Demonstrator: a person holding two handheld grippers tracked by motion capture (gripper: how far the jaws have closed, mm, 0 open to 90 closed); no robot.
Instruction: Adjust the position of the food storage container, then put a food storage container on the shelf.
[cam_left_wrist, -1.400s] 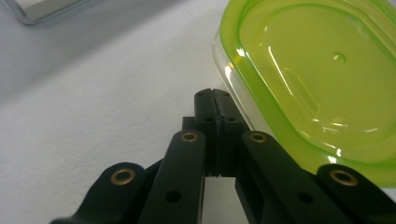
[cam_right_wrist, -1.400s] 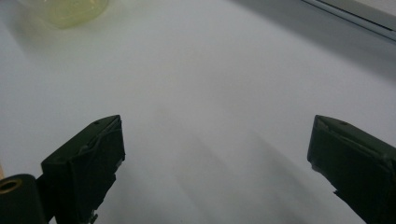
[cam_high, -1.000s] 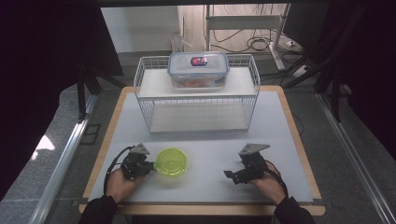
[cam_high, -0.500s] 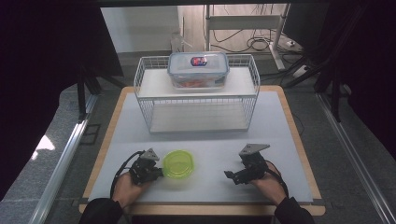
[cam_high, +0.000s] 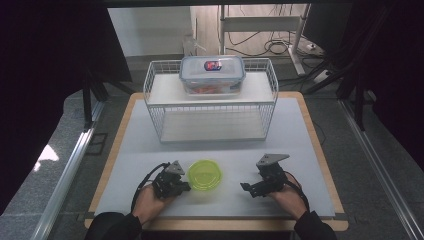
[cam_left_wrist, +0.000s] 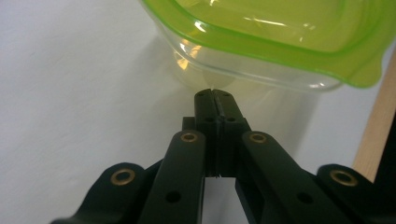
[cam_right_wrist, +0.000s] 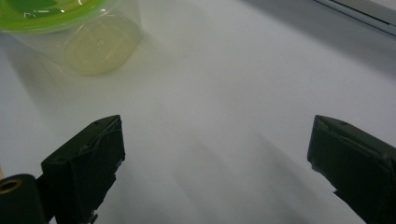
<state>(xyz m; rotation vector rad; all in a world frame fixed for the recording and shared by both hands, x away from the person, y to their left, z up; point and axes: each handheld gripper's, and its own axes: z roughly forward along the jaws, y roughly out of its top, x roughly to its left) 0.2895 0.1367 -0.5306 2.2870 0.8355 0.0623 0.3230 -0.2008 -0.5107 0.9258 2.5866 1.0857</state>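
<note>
A small clear tub with a lime-green lid (cam_high: 205, 175) sits on the white mat near the table's front. My left gripper (cam_high: 184, 186) is just left of it, jaws shut together with nothing between them. In the left gripper view the closed tips (cam_left_wrist: 215, 92) meet the tub's clear wall (cam_left_wrist: 243, 70) below the green rim. My right gripper (cam_high: 248, 188) rests on the mat to the tub's right, a short gap away. Its jaws stand wide open (cam_right_wrist: 217, 154) over bare mat, and the tub (cam_right_wrist: 93, 46) lies ahead at the upper left.
A white wire rack (cam_high: 210, 125) stands at the back of the mat, with a clear latched food box (cam_high: 212, 75) on its top shelf. The wooden table edge (cam_high: 320, 150) frames the white mat (cam_high: 300, 130). Cables and a stand lie on the floor behind.
My left gripper has slid right across the mat, and the green-lidded tub has shifted right ahead of it. The right gripper has stayed where it was.
</note>
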